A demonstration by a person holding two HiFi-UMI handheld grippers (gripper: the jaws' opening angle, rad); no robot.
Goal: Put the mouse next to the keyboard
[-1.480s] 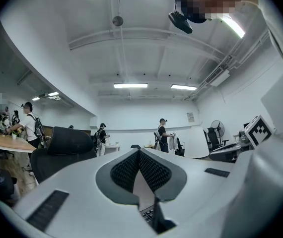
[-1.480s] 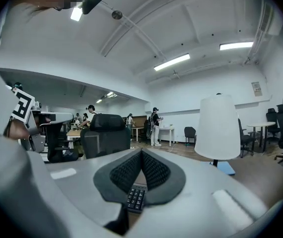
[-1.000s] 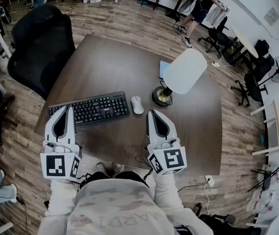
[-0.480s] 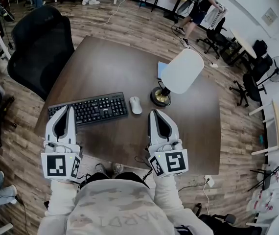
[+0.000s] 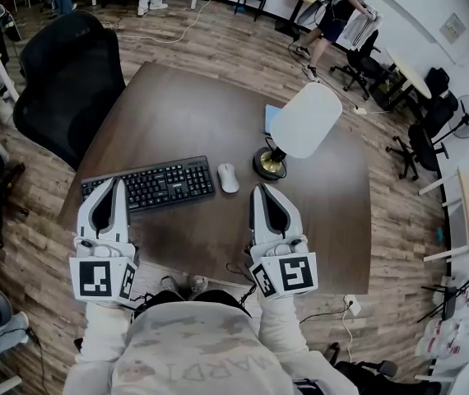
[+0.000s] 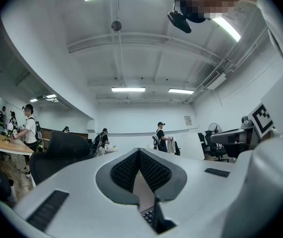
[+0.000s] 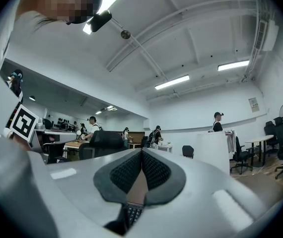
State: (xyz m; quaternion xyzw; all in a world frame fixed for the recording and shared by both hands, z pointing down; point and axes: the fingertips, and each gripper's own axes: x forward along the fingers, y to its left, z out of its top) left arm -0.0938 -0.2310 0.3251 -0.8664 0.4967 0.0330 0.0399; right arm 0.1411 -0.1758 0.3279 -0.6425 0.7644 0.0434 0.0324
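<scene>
A white mouse [image 5: 229, 177] lies on the dark wooden table [image 5: 185, 105], just right of the black keyboard [image 5: 148, 183]. My right gripper [image 5: 257, 189] hovers a little nearer than the mouse and slightly to its right, jaws shut and empty. My left gripper [image 5: 117, 183] hangs over the keyboard's left end, also shut with nothing in it. In the left gripper view the dark pads [image 6: 151, 168] meet at the tip, and a few keys show through the gap below. The right gripper view shows its pads [image 7: 153, 169] meeting the same way above the keyboard [image 7: 132, 212].
A desk lamp with a white shade [image 5: 308, 119] and a brass base [image 5: 271, 163] stands right of the mouse, with a blue sheet [image 5: 273, 116] behind it. A black office chair [image 5: 68, 72] stands at the table's far left. People move about at the room's far side.
The scene has shifted slightly in the head view. Both grippers stay shut near the table's front edge, and the mouse and keyboard have not moved.
</scene>
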